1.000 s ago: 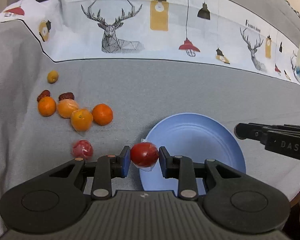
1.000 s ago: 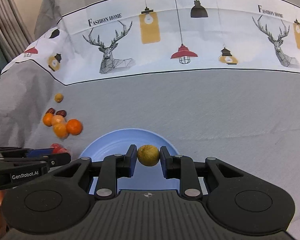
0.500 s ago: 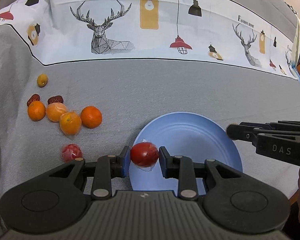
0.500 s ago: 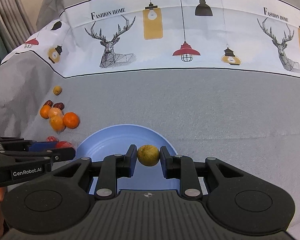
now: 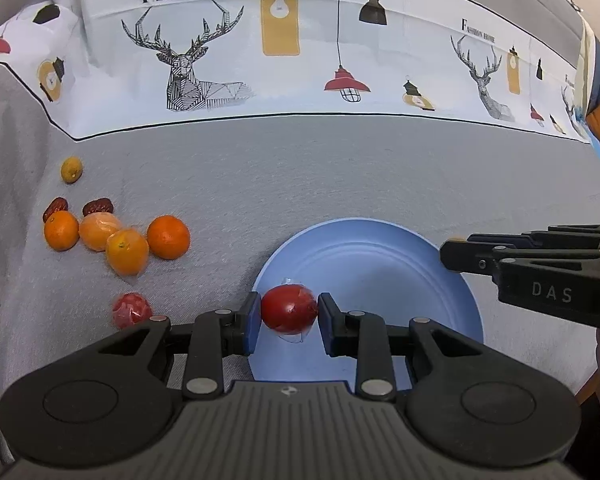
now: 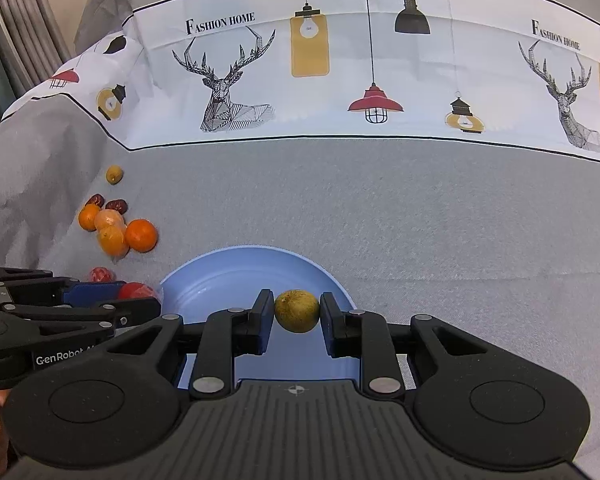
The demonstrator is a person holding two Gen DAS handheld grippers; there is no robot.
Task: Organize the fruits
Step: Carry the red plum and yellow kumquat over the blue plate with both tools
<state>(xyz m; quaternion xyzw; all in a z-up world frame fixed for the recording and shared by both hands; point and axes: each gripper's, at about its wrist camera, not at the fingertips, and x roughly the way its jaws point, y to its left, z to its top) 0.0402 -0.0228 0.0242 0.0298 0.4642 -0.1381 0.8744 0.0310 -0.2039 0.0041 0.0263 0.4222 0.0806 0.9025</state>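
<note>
My left gripper (image 5: 289, 312) is shut on a red plastic-wrapped fruit (image 5: 289, 309) and holds it over the left rim of the blue plate (image 5: 380, 256). My right gripper (image 6: 297, 312) is shut on a small yellow-green fruit (image 6: 297, 310) over the plate (image 6: 228, 276). The right gripper comes in from the right in the left wrist view (image 5: 540, 264). The left gripper shows at the left in the right wrist view (image 6: 60, 304).
On the grey cloth to the left lie several oranges (image 5: 168, 237), two dark red dates (image 5: 98, 206), a small yellow fruit (image 5: 71, 169) and another wrapped red fruit (image 5: 132, 310). A printed deer cloth (image 5: 300, 52) covers the far side.
Both grippers have moved in over the blue plate with their fruits. The plate and the fruit pile have shifted right in the left wrist view.
</note>
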